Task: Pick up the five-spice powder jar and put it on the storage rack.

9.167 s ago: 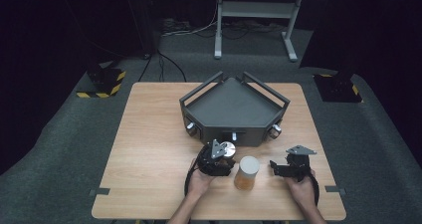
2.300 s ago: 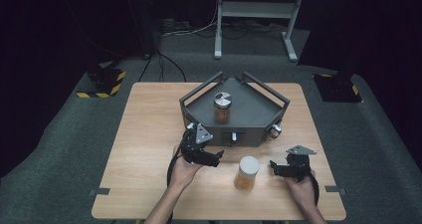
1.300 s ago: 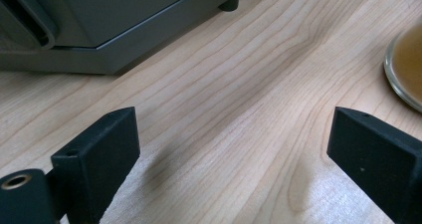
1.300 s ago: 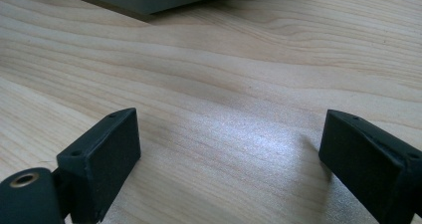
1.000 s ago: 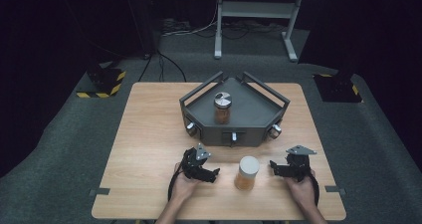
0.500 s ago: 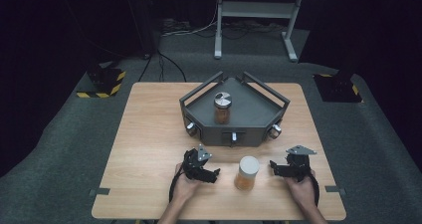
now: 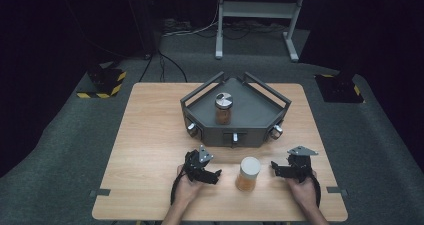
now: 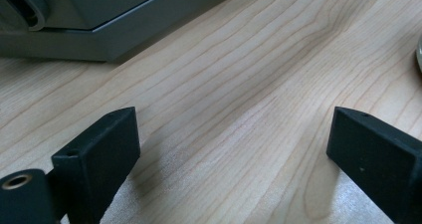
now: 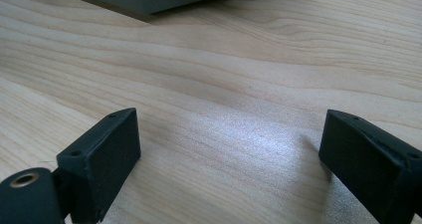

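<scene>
My left gripper (image 7: 216, 175) rests on the worktop (image 7: 150, 135) near the near edge, a little left of the middle. Its fingers (image 8: 99, 154) stand wide apart with nothing but bare wood between them, and they point toward the white-lidded jar (image 7: 248, 173).

That jar stands upright on the worktop near the near edge, between my two grippers, just beside my left one and a little apart from my right one. It holds something orange-brown under a pale lid.

My right gripper (image 7: 275, 168) lies near the near right corner, my hand (image 7: 303, 191) behind it, with its grey three-cornered plate on top. Its fingers (image 9: 102, 157) are also spread wide, empty, with only wood grain between them, and they point toward the same jar from the other side.

Beyond both grippers, toward the far edge, sits the grey tray (image 7: 260, 122), a wedge-shaped box with raised rails and knobs on its near wall. In it stands a second jar (image 7: 223, 108), upright, with a metal lid and brown contents, toward the tray's left half. In both gripper views the tray's grey base shows along the top.
</scene>
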